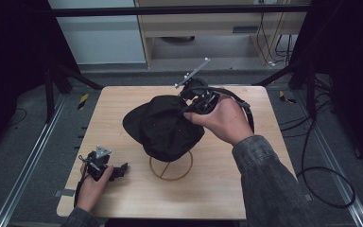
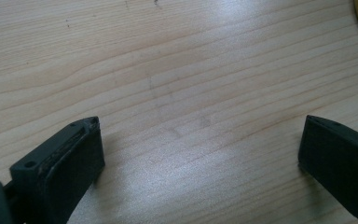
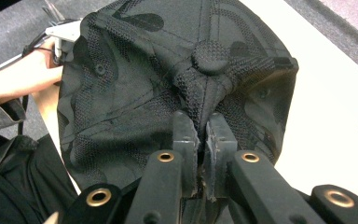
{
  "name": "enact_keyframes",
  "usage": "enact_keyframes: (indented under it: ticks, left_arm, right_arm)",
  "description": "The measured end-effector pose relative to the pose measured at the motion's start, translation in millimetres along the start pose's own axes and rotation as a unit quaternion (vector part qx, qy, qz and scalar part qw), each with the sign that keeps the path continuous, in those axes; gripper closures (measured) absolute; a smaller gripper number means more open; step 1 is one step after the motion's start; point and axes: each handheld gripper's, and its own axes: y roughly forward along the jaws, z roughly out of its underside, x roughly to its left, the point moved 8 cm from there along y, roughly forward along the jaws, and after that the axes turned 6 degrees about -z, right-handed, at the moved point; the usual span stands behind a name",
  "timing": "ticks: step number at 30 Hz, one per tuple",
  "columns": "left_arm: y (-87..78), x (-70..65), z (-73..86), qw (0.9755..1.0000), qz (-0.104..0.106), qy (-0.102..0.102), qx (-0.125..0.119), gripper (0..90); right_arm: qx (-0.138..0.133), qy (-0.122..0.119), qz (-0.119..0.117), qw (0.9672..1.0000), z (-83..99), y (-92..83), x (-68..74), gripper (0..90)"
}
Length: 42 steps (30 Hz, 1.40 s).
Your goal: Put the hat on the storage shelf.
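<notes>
The table (image 1: 123,189) is light wood, seen from the high view; most of its top is bare; the work is in the middle and a bit to the back. There the black cap (image 1: 163,125) sits over a wire stand (image 1: 171,166) w/ a round yellow ring as base; the cap covers the upper part of the stand, so I can't tell exactly how it rests on it. The brim points to the left side of the table.

The right hand-held gripper (image 1: 194,105) is at the back-right edge of the cap; in the right gripper view its jaws are almost fully closed and pinch a fold of the cap fabric just below the top button (image 3: 209,57); so it has hold of the cap. The left hand-held gripper (image 1: 122,167) rests low on the table, front left, well apart from the cap; its jaws stand wide open w/ nothing between, just bare wood under them.

My judgement: the cap is gripped and is on, or just at, the stand; whether it goes on or comes off, I can't say. What is left, prob.: to finish the move w/ the cap and let go; the left one is not yet in use.
</notes>
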Motion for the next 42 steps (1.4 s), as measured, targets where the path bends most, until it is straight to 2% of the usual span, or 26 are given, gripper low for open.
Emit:
enact_keyframes:
  ticks: [11,42]
  left_arm:
    - [0.1,0.0,-0.1,1.0,0.0,0.0,0.0,0.0]
    - [0.1,0.0,-0.1,1.0,0.0,0.0,0.0,0.0]
  right_arm:
    - [0.016,0.002,-0.004,0.9999,10.6,14.4,-1.1,84.5]
    - [0.013,-0.005,0.007,0.9999,8.3,17.4,-0.5,78.8]
